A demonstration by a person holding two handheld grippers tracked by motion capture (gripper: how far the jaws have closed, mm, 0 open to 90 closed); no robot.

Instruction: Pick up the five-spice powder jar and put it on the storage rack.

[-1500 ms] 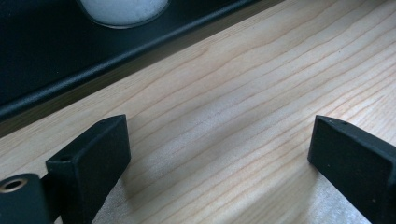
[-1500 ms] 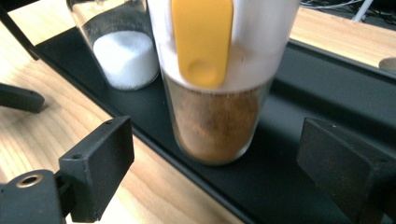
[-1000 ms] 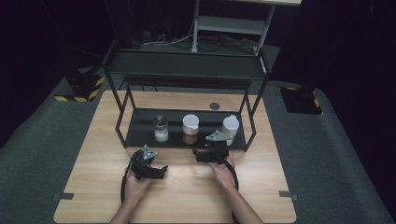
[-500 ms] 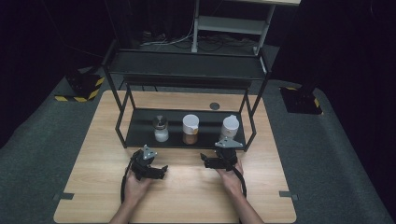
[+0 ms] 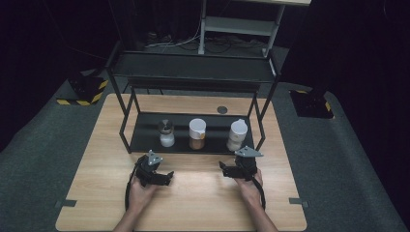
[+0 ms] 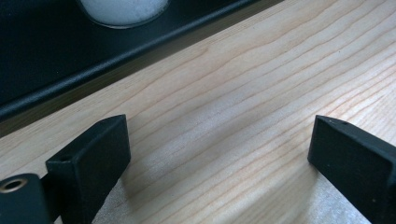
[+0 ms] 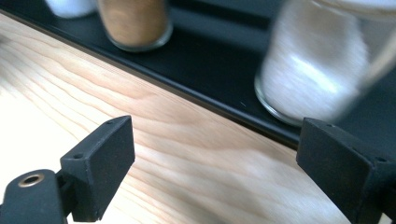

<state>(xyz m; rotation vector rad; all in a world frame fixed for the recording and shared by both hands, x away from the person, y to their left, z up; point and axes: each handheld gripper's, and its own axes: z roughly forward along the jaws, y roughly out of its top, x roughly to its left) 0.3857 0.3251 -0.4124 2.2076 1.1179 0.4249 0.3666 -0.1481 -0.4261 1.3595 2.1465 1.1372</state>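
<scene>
Three jars stand in a row on the lower shelf of a black rack (image 5: 145, 146): a clear-lidded jar of white grains (image 5: 166, 134), a white-lidded jar of brown powder (image 5: 197, 135) and a white-lidded jar of white grains (image 5: 236, 136). My left gripper (image 5: 157, 169) rests low over the wood in front of the left jar, open and holding nothing (image 6: 217, 154); that jar's base (image 6: 122, 8) is just beyond the shelf edge. My right gripper (image 5: 237, 164) is open in front of the right jar (image 7: 313, 70), with bare wood between its jaws (image 7: 215, 158). The brown jar (image 7: 135, 23) stands to its left.
The rack has an upper shelf (image 5: 193, 67) on thin black posts (image 5: 124, 126) that frame the lower opening. A small round grommet (image 5: 222, 109) sits in the wooden table (image 5: 203, 208) behind the rack. Dark floor mats surround the table.
My right gripper has moved rightward and slightly back from the shelf, from in front of the brown jar to in front of the right jar. The left gripper has stayed put.
</scene>
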